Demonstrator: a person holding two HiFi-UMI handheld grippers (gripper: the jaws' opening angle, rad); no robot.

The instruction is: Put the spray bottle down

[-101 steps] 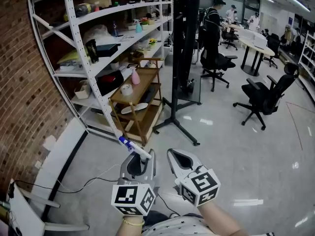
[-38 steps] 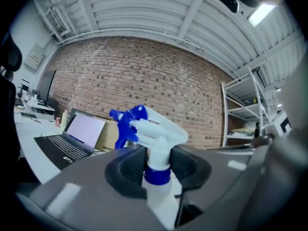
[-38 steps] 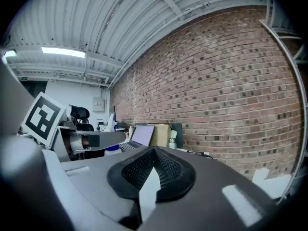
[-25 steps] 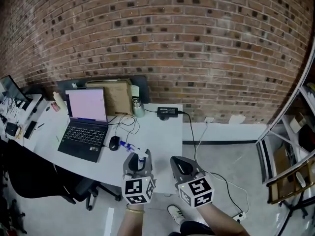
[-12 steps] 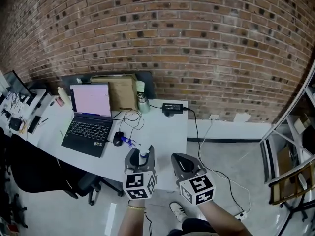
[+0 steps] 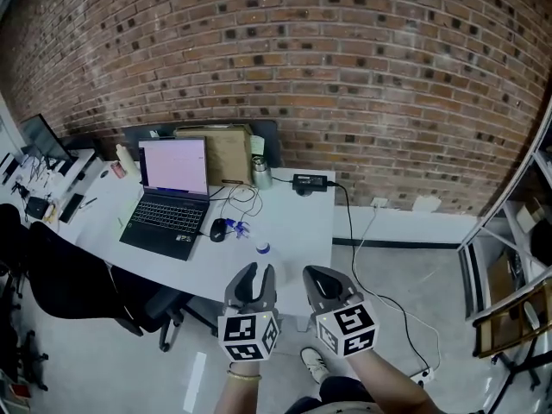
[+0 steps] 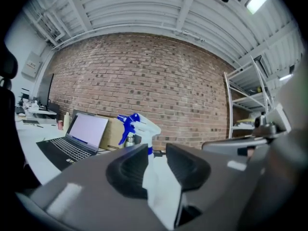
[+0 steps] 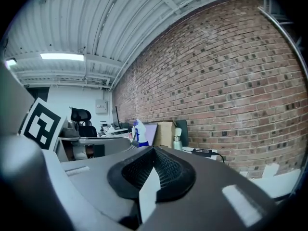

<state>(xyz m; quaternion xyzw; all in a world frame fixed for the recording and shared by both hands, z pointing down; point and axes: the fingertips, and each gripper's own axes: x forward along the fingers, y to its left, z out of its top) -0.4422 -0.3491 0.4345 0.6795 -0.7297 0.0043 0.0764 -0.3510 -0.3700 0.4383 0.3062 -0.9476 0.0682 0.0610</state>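
The spray bottle [image 6: 260, 247], white with a blue trigger head, stands on the white desk [image 6: 297, 222] near its front edge, to the right of the mouse. My left gripper [image 6: 251, 274] hovers just short of it and does not touch it. Its jaws are closing with nothing between them. In the left gripper view the spray bottle's head [image 7: 138, 125] rises just beyond the left gripper [image 7: 156, 150]. My right gripper [image 6: 321, 279] is shut and empty beside the left. The right gripper view shows the bottle [image 8: 137, 131] far off past the right gripper [image 8: 154, 150].
An open laptop [image 6: 168, 192], a mouse [image 6: 217, 228], a cardboard box [image 6: 226, 153], a steel flask [image 6: 261, 173] and a power adapter [image 6: 309, 181] share the desk. A black chair [image 6: 69, 274] stands at the left, metal shelving [image 6: 517, 231] at the right. Cables trail over the floor.
The spray bottle was in my left gripper's jaws half a second ago. Now it stands on the desk and both grippers have drawn back from it.
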